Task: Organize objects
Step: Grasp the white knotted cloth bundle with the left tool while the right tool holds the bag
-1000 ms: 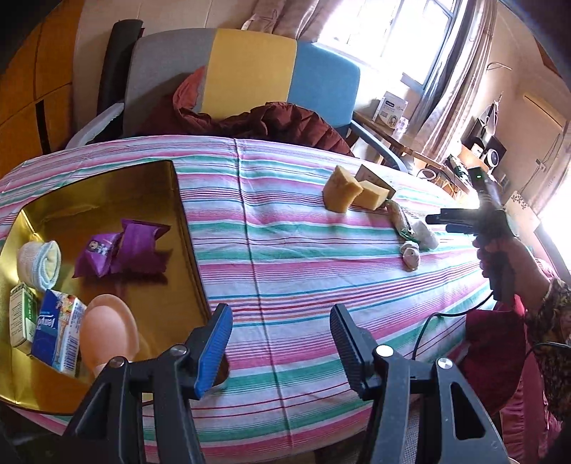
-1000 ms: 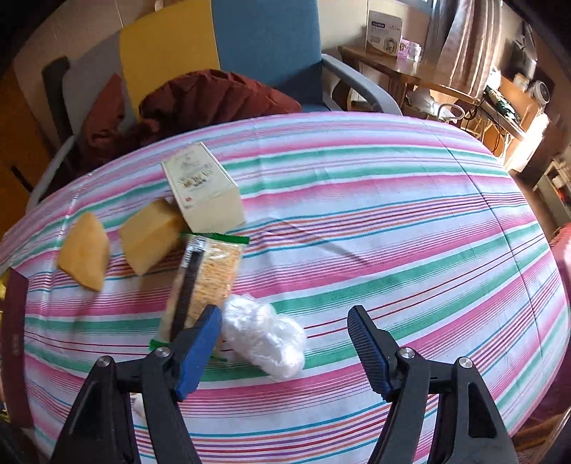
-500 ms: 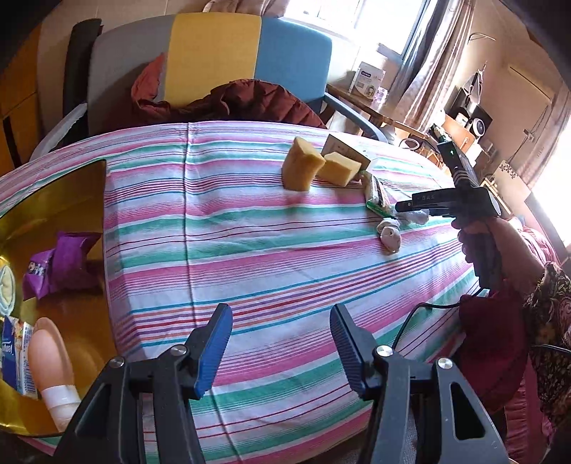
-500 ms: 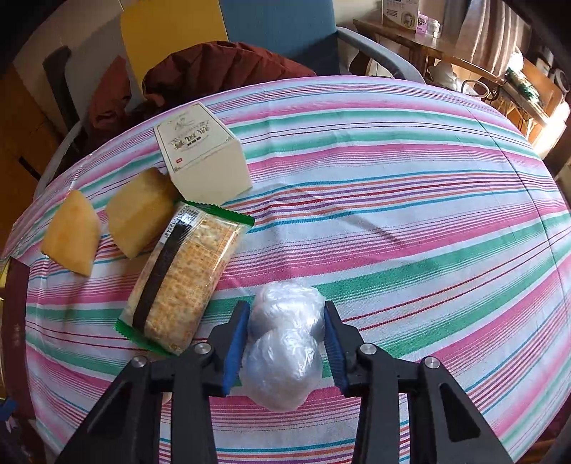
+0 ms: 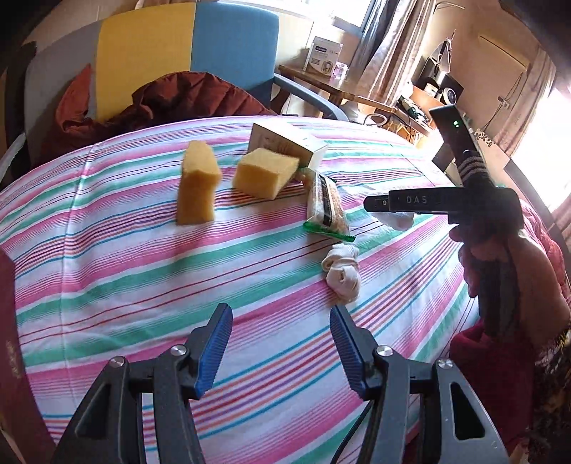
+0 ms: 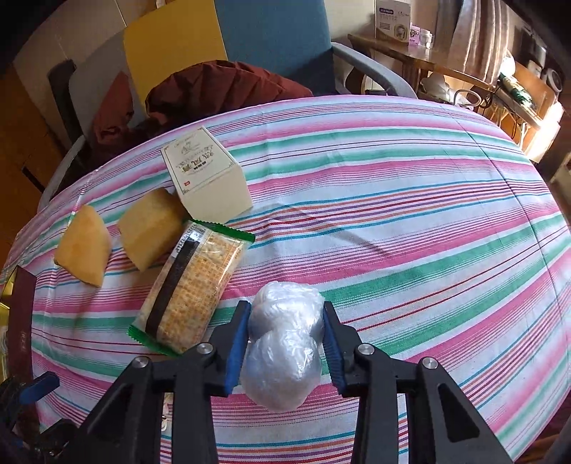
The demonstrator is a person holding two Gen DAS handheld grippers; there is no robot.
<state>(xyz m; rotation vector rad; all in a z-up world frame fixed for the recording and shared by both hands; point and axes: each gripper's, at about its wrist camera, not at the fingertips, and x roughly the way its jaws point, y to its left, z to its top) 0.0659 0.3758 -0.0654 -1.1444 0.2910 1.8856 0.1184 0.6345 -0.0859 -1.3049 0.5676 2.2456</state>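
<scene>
Clear plastic bundle (image 6: 282, 349) pinched between right gripper (image 6: 283, 351) jaws, just closed, near the bench's (image 6: 410, 228) front edge. Just left: cracker packet (image 6: 192, 289), two yellow sponges (image 6: 150, 228), cream box (image 6: 208, 175). Wide bare striped cloth rightward. Left gripper (image 5: 282, 348) jaws spread, empty, rolled sock (image 5: 342, 273) just ahead.

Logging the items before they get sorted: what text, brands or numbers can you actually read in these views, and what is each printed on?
"DAS": on the side of the right hand-held gripper.
Cream carton: ornate print and a small red mark, too blurred to read.
Cracker packet: white label with dark print at its top end, too small to read.
White box on the far side table: blue heading, unreadable.
Plastic-wrapped bundle: no text.
</scene>
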